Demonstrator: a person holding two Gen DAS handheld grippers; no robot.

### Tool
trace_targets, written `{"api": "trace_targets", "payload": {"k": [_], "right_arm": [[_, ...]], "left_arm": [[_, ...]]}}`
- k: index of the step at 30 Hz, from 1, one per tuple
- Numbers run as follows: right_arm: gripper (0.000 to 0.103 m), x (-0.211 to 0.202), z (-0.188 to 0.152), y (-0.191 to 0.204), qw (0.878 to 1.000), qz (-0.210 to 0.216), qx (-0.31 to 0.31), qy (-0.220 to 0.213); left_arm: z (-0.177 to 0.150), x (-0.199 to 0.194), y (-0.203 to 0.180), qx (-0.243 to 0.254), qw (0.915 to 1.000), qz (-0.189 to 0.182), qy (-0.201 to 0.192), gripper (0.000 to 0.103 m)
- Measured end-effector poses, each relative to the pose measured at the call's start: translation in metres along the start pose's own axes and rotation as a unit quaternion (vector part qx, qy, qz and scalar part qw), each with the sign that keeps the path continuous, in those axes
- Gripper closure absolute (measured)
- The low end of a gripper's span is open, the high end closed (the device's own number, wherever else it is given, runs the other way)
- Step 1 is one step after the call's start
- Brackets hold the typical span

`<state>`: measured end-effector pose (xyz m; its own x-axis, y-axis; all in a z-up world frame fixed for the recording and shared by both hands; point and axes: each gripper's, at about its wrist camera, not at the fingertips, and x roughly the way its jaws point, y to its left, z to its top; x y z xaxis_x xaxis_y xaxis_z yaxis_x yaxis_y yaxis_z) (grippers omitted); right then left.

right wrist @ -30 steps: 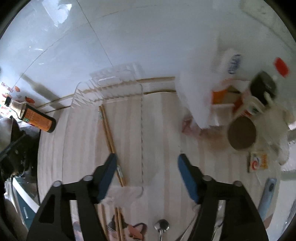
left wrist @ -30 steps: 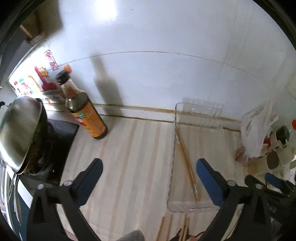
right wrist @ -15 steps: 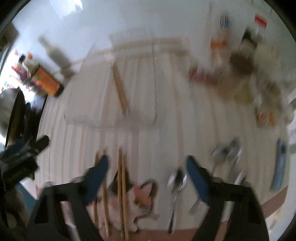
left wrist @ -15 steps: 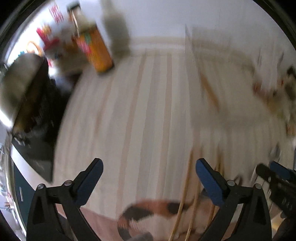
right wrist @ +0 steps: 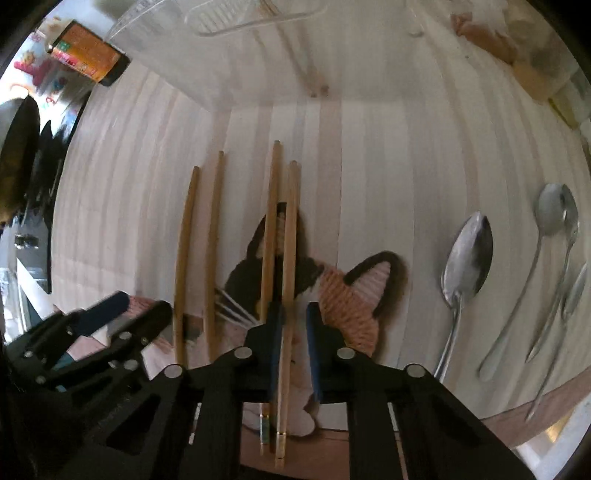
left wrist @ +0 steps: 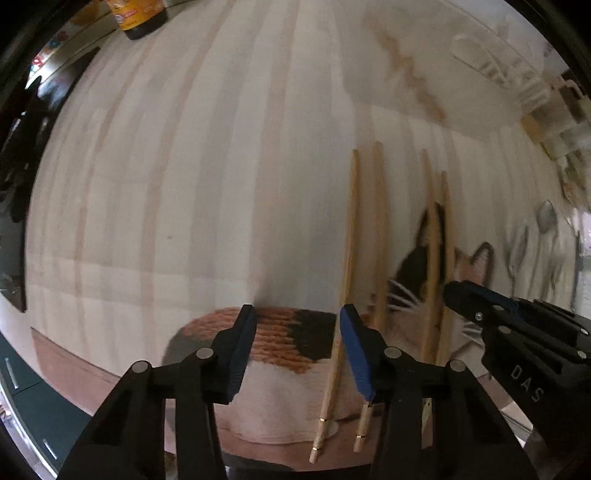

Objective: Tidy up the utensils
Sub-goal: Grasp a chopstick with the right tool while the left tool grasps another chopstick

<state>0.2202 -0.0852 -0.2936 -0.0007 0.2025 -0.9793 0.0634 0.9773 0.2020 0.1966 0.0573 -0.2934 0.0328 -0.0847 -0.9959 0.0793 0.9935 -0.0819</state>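
A: Where do the chopsticks lie?

B: Four wooden chopsticks lie side by side on the striped cloth, their thick ends resting on a cat-shaped knitted mat (right wrist: 343, 295). The right pair (right wrist: 286, 258) runs straight out ahead of the right tongs (right wrist: 293, 321); the left pair (left wrist: 364, 258) lies just off the inner finger of the left tongs (left wrist: 297, 334).

A: And the tongs themselves?

B: The right ones are narrowed to a slim gap, with one chopstick of the right pair passing between the blue pads; I cannot tell whether the pads actually press it. The left ones are spread partway, nothing between them but the mat below; the nearest chopstick crosses in front of the right-hand pad, outside the gap.

A: What else lies around?

B: To the outside of the right tongs, several metal spoons (right wrist: 467, 258) lie on the cloth, well apart from the chopsticks. Far ahead of both tongs sits a clear plastic tray (right wrist: 258, 18) with a blurred pair of chopsticks inside. Off ahead to the left stands a dark bottle with an orange label (right wrist: 88, 55).
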Motion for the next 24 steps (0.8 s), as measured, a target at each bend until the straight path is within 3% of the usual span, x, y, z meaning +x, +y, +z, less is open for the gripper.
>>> {"api": "trace_targets", "payload": {"k": [3,7,9,14,18,22,24], "right_arm": [[0.098,-0.002,-0.002,-0.005,1.0,-0.018,-0.002,0.001],[0.098,-0.007,-0.004,-0.026,0.999,-0.037,0.005,0.006],[0.098,-0.009,-0.006,-0.039,0.999,-0.05,0.004,0.007],[0.095,-0.009,-0.011,-0.061,0.999,-0.036,0.008,0.034],[0.091,-0.007,-0.025,-0.075,0.998,-0.024,0.01,0.053],[0.091,-0.005,-0.038,-0.076,0.998,-0.041,0.001,0.047],[0.091,-0.003,-0.041,-0.071,0.997,-0.056,0.001,0.044]], "left_arm": [[0.0,0.002,-0.009,0.012,0.9999,-0.005,0.004,0.079],[-0.002,0.003,-0.024,0.026,0.9994,0.021,0.0,0.084],[-0.003,0.004,-0.031,0.028,0.9989,0.037,-0.004,0.098],[-0.005,-0.001,-0.016,-0.014,0.9994,0.03,0.0,0.099],[-0.009,-0.004,-0.011,-0.019,0.9994,0.028,0.005,0.099],[-0.01,-0.007,-0.001,-0.011,0.9994,0.03,0.01,0.098],[-0.005,-0.005,-0.004,-0.009,0.9996,0.024,0.016,0.093]]}}
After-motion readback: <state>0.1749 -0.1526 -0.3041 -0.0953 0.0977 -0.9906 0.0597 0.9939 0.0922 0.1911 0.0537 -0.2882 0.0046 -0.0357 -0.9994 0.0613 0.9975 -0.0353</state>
